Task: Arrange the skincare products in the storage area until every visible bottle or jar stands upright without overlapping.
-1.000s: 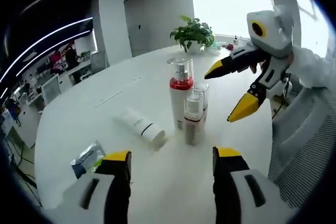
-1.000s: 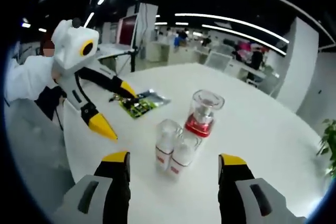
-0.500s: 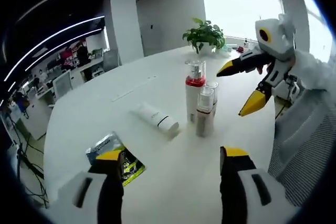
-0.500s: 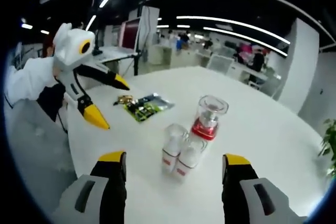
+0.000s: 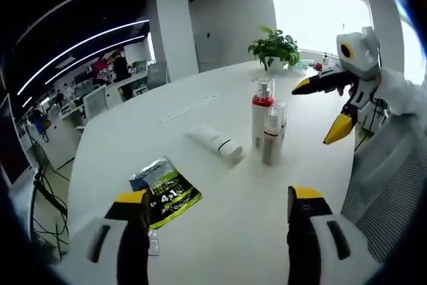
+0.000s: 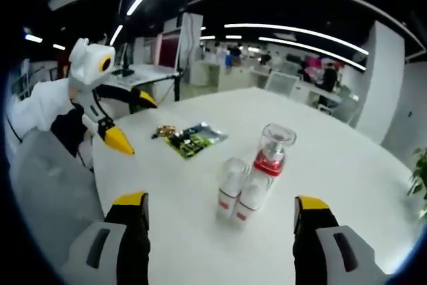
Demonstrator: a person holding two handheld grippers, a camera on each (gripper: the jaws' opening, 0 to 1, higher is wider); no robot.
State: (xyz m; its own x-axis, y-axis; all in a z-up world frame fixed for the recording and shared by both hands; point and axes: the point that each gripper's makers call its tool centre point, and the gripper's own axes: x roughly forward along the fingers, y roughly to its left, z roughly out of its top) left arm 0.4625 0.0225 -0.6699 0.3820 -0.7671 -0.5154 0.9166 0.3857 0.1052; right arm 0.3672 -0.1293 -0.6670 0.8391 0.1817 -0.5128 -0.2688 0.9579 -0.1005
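Three skincare bottles stand upright in a tight cluster on the round white surface (image 5: 220,218): a tall pump bottle (image 5: 262,113) with a red band and a clear cap, and two shorter clear-capped bottles (image 5: 273,137) pressed right up against it. In the right gripper view the same group reads as the red-banded pump bottle (image 6: 273,153) behind, with the two short bottles (image 6: 241,190) side by side in front, touching each other; what is inside any of them cannot be told. Just beside the cluster a white tube (image 5: 216,143) with a dark band near its cap lies flat on its side, near the bottles but not touching them. Closer to the left claw (image 5: 217,205) a green and black sachet (image 5: 163,190) lies flat, overlapping a bluish packet; the sachet (image 6: 195,138) also shows in the right gripper view, well apart from the bottles. A potted plant (image 5: 275,47) sits at the far edge of the surface. The left claw hangs above the near part of the surface with its yellow-tipped jaws spread wide, holding nothing and touching nothing. The right claw (image 6: 223,208) is likewise spread wide and empty, its jaws framing the bottle cluster from a distance. In the left gripper view it (image 5: 325,108) is in the air beside the bottles, jaws parted, held by a person in a white sleeve (image 5: 403,95).
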